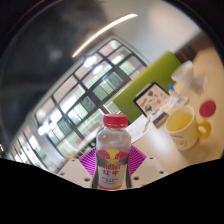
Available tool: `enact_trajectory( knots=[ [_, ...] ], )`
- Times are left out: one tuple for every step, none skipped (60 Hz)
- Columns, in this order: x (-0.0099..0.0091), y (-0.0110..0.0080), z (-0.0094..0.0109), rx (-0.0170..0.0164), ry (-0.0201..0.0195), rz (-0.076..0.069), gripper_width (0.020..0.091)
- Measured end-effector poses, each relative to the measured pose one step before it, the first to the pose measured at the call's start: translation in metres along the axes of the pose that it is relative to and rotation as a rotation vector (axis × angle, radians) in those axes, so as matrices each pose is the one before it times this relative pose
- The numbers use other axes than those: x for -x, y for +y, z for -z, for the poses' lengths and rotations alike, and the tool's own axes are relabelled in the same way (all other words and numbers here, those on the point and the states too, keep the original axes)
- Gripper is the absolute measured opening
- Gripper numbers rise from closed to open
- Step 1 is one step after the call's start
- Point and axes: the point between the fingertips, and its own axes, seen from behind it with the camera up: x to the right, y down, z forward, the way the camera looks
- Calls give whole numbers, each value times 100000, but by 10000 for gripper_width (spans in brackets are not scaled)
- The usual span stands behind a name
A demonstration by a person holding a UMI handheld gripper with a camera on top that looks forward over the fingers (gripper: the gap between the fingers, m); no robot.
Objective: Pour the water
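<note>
Bottle [114, 158]: red cap, pink label, upright between the pads [92, 160].
Gripper [113, 165]: tilted view, pads close at both sides; actual contact unclear.
Cup [183, 124]: yellow, beyond, on table [150, 145].

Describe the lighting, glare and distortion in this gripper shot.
Gripper view: strong fisheye bending, so the windows and the ceiling light strip curve and the whole room tilts; daylight blows out the panes; the light strip glares white; the bottle, held between the gripper fingers, is sharp and evenly lit, the yellow cup beyond it slightly softer.
</note>
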Motion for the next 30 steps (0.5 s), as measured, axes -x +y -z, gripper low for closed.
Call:
enact_trajectory(
  knots=[
    [-123,-718,16,-60,-1285,-7657,373],
    [-208,-686,-114,-54,-1492,-7319,371],
    [-169,-617,-142,-261,-1624,-7003,371],
    [-682,-377,-832,-787,-1988,-6012,372],
    [-384,-757,353,620,-2643,-6350,372],
    [-374,-994,-222,192,-2040,-6444,372],
    [1645,196,938,-1347,120,-7407,371],
    [-64,-660,-44,-219,-1519,-6646,372],
    [-49,-658,-89,-318,-1325,-6734,369],
    [1071,543,102,-1913,77,-7219,369],
    [-1169,-1588,-844,1126,-2617,-5939,370],
    [-21,-606,62,134,-1275,-6821,369],
    [-17,-503,26,88,-996,-7000,369],
    [7,-503,41,168,-996,-7064,368],
    [157,-363,-22,531,-1456,-6740,367],
    [249,-356,60,664,-1718,-6001,367],
    [893,590,1028,125,-1147,-5613,370],
    [201,-248,94,454,-1430,-4172,370],
    [634,1024,223,-1197,-434,-3643,373],
    [-544,-1435,-1059,769,-1376,-1440,373],
    [-81,-379,176,-93,-276,-1949,375],
    [-177,-378,108,-470,183,-1544,376],
    [-223,-478,125,-963,380,-1332,376],
    [-191,-500,103,-1235,278,-1303,377],
    [360,318,638,-1571,146,-1714,376],
    [11,-388,-414,-1169,-128,-1390,374],
    [71,-249,161,-811,-485,-1426,375],
    [68,-169,171,-509,-621,-1339,376],
    [69,-67,221,-129,-548,-1348,375],
    [44,-30,177,88,-374,-1400,375]
  ],
)
